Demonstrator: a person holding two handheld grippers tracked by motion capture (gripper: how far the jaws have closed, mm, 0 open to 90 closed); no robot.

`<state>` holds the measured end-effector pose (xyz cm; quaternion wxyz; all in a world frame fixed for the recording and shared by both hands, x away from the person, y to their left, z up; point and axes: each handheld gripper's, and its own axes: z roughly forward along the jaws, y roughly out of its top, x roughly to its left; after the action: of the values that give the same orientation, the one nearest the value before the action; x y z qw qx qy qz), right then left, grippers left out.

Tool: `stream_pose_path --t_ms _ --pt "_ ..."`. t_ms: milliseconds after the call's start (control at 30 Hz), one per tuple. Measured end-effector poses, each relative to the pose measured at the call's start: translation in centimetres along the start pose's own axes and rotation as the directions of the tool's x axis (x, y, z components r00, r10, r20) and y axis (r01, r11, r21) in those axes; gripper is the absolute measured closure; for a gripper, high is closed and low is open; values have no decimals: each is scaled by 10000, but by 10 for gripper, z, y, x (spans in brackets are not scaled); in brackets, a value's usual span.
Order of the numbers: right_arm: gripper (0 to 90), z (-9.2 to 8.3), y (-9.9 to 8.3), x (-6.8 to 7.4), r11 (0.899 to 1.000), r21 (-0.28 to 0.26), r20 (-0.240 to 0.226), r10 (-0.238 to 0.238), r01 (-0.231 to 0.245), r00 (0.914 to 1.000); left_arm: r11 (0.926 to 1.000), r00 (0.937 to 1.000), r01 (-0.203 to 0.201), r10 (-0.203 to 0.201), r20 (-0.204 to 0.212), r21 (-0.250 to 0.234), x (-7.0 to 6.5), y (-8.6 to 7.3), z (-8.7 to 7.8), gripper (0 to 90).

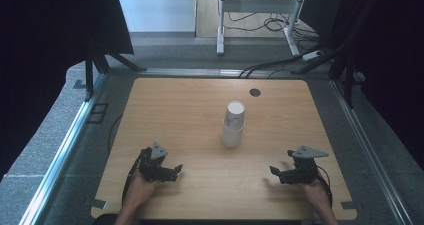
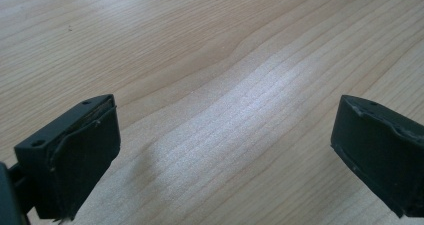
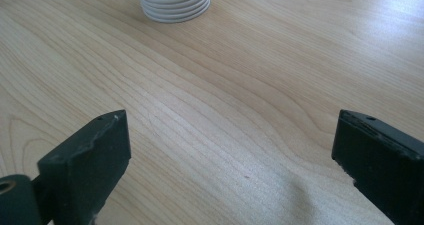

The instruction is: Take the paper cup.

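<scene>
Left gripper (image 1: 176, 171): we see its jaws spread wide in the left gripper view, nothing between them, just bare wood grain. Right gripper (image 1: 274, 172): jaws also spread wide, nothing gripped, bare wood between them too. Both sit low over the near part of the table (image 1: 190, 110), one toward each near corner, jaws pointing inward at each other, well apart.

The stack of white paper cups (image 1: 233, 124) stands mid-table, beyond and between the two grippers, upside down and slightly tilted; touching neither gripper. In the right gripper view we catch its ribbed rims (image 3: 173, 2) at the top edge, resting on the wood.

Open wood runs all round the stack. A small dark round cap (image 1: 255, 92) sits near the far edge. Metal rails (image 1: 65, 145) flank the tabletop on both sides.
</scene>
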<state>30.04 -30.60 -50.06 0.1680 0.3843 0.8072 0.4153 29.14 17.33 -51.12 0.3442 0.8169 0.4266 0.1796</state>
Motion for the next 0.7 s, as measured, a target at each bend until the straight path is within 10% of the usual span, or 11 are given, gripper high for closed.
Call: stream_pose_path --t_ms 700 --pt "6 -9 19 0 9992 -364 -382 158 -172 9991 9994 9981 65 -45 621 -327 -7 21 -2 0"
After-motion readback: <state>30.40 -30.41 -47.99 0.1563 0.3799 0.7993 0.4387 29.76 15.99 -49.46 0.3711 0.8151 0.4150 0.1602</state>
